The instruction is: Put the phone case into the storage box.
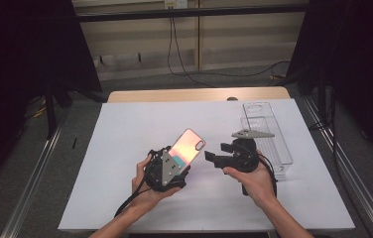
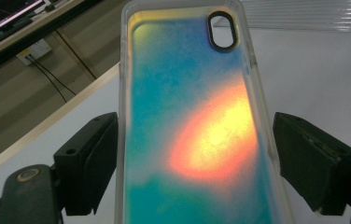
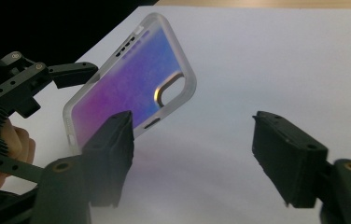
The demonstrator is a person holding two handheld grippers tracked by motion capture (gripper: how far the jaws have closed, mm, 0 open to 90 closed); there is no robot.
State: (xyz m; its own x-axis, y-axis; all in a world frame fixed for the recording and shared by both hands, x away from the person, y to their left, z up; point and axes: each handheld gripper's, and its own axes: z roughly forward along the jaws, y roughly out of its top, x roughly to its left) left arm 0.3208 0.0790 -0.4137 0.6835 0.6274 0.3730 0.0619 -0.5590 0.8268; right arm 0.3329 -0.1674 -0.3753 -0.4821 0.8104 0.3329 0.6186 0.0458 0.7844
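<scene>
Nearest, the left tool is pinching a phone case by its edges, holding it tilted above the white desk. Just beside it, the right tool is gaping, empty. Farther right, a clear plastic box is lying. No readable writing.

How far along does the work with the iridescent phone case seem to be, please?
Done: the iridescent phone case is lifted off the white sheet, away from the clear plastic box. In hand: the left gripper holds it. Left: the open right gripper has not touched it.
</scene>
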